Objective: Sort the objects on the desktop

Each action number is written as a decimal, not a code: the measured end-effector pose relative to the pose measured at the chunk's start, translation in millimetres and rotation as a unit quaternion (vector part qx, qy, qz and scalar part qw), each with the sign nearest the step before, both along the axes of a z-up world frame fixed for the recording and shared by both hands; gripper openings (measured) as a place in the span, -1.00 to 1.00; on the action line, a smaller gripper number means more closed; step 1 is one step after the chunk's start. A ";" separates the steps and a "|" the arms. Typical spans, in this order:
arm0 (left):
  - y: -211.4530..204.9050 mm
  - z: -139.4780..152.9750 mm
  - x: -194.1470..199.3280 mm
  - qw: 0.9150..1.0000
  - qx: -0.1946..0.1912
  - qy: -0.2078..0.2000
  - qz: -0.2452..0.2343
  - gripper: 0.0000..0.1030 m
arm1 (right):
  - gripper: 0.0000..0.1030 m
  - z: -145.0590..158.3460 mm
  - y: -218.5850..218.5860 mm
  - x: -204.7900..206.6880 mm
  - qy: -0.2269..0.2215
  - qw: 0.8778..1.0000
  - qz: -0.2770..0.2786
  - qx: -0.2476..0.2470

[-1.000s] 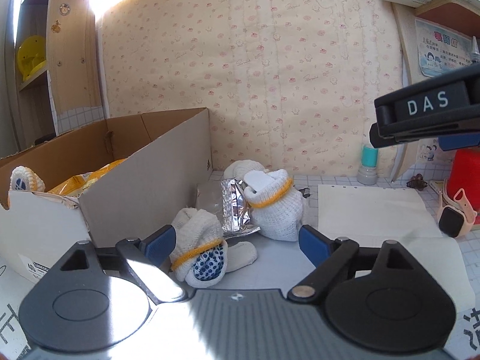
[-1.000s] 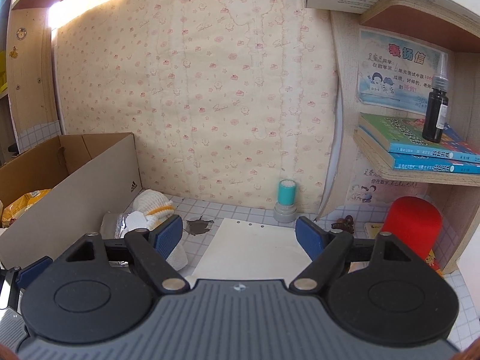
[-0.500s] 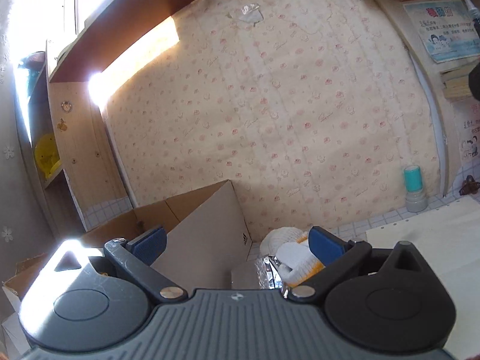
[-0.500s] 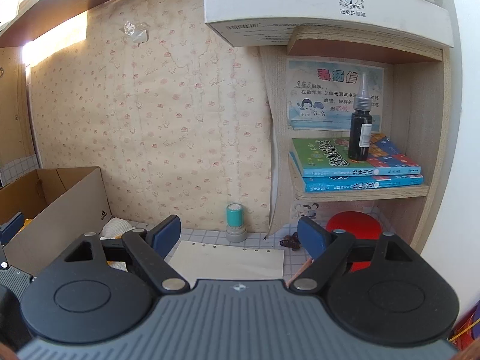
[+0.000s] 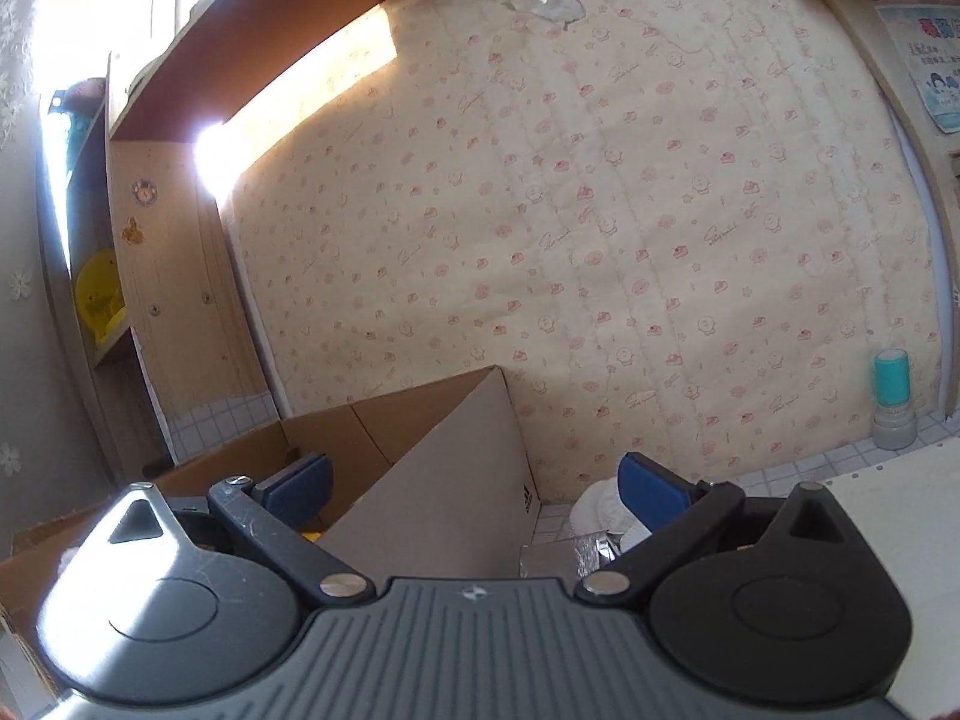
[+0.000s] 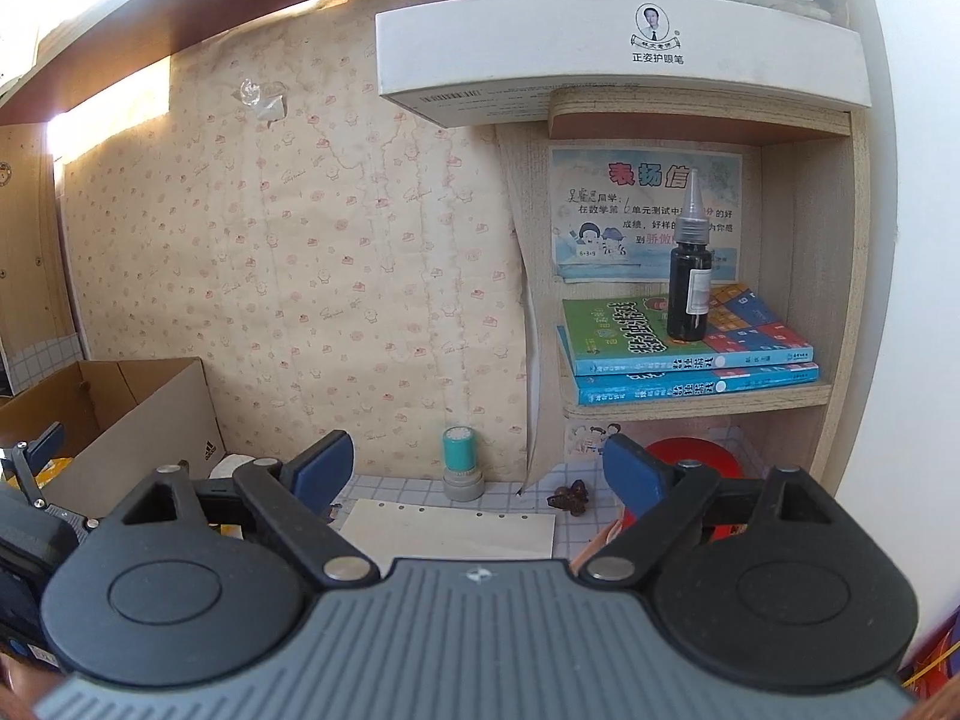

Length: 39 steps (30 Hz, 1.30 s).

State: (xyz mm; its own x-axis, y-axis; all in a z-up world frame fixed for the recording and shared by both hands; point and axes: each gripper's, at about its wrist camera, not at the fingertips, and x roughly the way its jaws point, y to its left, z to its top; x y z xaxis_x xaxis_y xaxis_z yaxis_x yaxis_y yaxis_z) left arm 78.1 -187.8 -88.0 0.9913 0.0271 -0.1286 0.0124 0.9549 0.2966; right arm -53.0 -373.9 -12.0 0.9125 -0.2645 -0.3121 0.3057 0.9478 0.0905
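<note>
My left gripper is open and empty, raised above the desk and tilted up toward the wall. Below it stands the open cardboard box, with a white glove bundle and a foil wrapper just right of the box. My right gripper is open and empty, raised above a sheet of loose-leaf paper. A teal stamp stands by the wall. The left gripper shows at the left edge of the right wrist view, over the box.
A shelf unit on the right holds stacked books with a black dropper bottle on top. A red round container sits under the shelf. A small brown clump lies on the tiled desk. A white box overhangs above.
Both grippers have risen and tilted upward. The gloves and desk dropped toward the bottom of the left view; the shelf with books came into the right view. Both stay open.
</note>
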 end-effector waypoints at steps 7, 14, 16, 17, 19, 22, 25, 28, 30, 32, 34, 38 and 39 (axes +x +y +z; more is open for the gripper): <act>1.0 -1.4 6.0 1.000 -0.007 -0.005 -0.008 1.00 | 0.88 -5.9 8.4 8.2 0.006 1.000 0.021 0.003; 7.3 9.6 -36.4 0.989 -0.089 -0.006 -0.115 1.00 | 0.89 -5.9 11.3 8.9 0.005 1.000 0.019 0.003; 14.0 15.0 -52.0 0.981 -0.113 -0.016 -0.160 1.00 | 0.89 -6.9 13.5 9.4 0.009 1.000 0.020 0.005; 15.6 17.5 -58.4 0.979 -0.110 -0.023 -0.170 1.00 | 0.89 -7.9 14.6 9.6 0.011 1.000 0.021 0.004; 15.4 21.0 -81.6 0.982 -0.066 -0.068 -0.165 1.00 | 0.89 -10.6 18.6 9.2 0.017 1.000 0.023 0.002; 24.4 24.9 -114.2 0.979 -0.030 -0.107 -0.168 1.00 | 0.89 -13.4 23.2 7.9 0.018 0.999 0.025 0.006; 38.6 34.1 -134.6 0.976 -0.059 -0.066 -0.199 1.00 | 0.89 -12.8 29.4 5.8 0.015 0.999 0.032 0.008; 42.3 38.1 -156.2 0.965 -0.081 -0.018 -0.247 1.00 | 0.89 -7.7 37.5 1.0 0.012 0.999 0.038 0.001; 41.8 36.1 -160.9 0.959 -0.099 0.003 -0.266 1.00 | 0.89 -2.8 42.2 -5.0 0.008 0.999 0.037 -0.007; 37.1 30.2 -160.1 0.957 -0.107 0.027 -0.268 0.92 | 0.89 1.8 45.9 -12.1 0.004 0.999 0.037 -0.010; 32.1 22.6 -151.4 0.958 -0.114 0.062 -0.257 0.76 | 0.89 5.2 49.6 -19.5 0.001 0.999 0.039 -0.013; 31.1 16.1 -128.2 0.959 -0.151 0.132 -0.198 0.62 | 0.91 7.9 55.2 -26.3 0.007 0.999 0.043 -0.023; 32.6 15.7 -121.1 0.956 -0.164 0.152 -0.189 0.63 | 0.91 8.0 56.4 -25.9 0.010 0.999 0.045 -0.024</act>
